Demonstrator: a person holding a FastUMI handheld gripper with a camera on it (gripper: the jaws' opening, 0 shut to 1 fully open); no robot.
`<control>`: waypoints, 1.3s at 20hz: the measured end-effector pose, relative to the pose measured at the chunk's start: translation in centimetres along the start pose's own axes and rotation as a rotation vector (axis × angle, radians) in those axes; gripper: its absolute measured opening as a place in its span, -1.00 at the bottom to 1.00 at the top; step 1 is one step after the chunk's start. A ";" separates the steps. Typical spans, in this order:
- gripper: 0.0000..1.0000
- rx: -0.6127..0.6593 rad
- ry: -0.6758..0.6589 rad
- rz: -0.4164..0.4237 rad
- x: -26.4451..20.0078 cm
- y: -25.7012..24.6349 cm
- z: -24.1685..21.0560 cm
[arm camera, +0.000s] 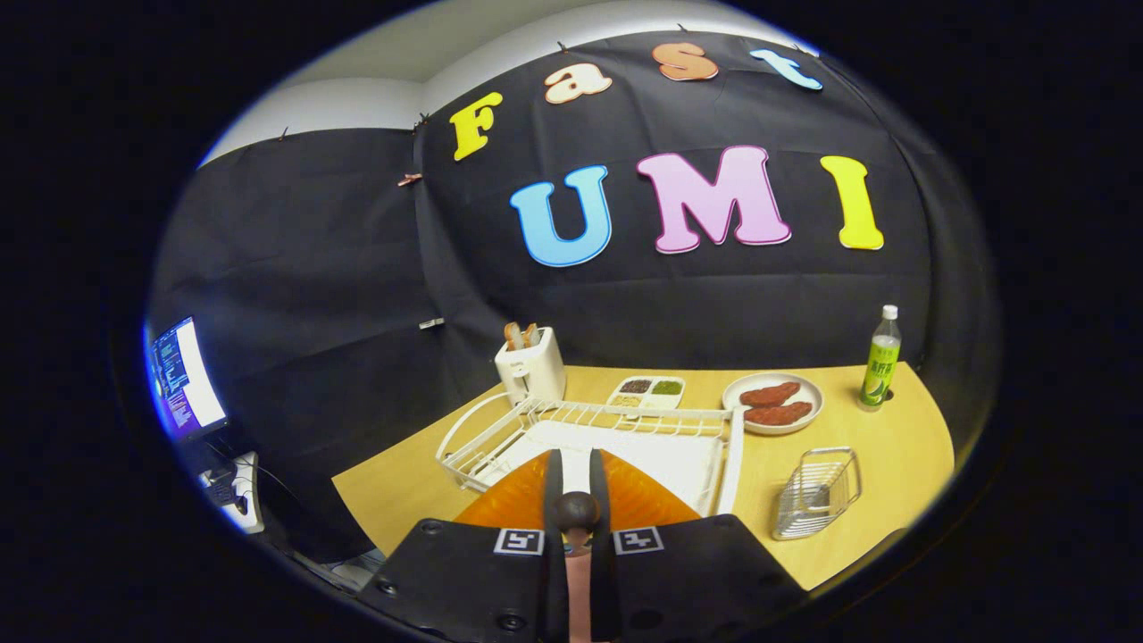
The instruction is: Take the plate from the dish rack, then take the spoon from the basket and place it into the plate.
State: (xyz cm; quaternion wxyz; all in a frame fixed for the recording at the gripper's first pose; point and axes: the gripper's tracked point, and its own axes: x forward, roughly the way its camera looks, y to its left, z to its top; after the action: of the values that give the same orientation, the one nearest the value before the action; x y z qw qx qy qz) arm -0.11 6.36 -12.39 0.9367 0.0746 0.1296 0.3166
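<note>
A yellow wooden table point(893, 464) stands against the booth's black cloth wall and carries everything in play. Largest on it is the white wire dish rack point(625, 429), set just ahead of the fingers and reaching back toward the wall, with a curved wire handle at its left end. Directly in front of the gripper point(576, 487) lies an orange translucent plate point(643, 500), seen on both sides of the fingers at the rack's near edge; whether it rests on the table or leans on the rack cannot be told. The fingers stand nearly together, with only a narrow gap, and in that gap sits a spoon point(576, 527), its dark rounded end up between the tips and a pinkish handle running back toward the camera; both fingers appear to press on it. Beyond the rack's left end stands a white toaster point(533, 368) with slices of bread poking from its slots. Beside it, toward the right, is a white divided dish point(649, 391) of small foods, then a white round plate point(773, 402) with two brown pieces of food. To the right of the fingers a wire basket point(817, 491) sits tilted on the table, and well beyond it, near the far corner, stands a green bottle point(880, 359) with a white cap. Off the table to the left glows a monitor point(185, 375).
</note>
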 end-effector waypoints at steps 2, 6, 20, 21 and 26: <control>-0.73 0.008 0.030 0.016 1.0 1.3 -2.5; -0.73 0.031 0.069 0.037 2.5 2.7 -6.2; -0.67 0.049 0.132 0.035 3.2 1.1 -10.9; -0.67 0.049 0.133 0.038 3.2 1.1 -10.9; -0.53 0.041 0.170 0.042 2.9 0.8 -11.9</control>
State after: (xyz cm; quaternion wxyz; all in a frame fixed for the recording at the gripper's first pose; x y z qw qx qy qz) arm -1.82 9.46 -24.16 0.9136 0.0694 0.2137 0.3388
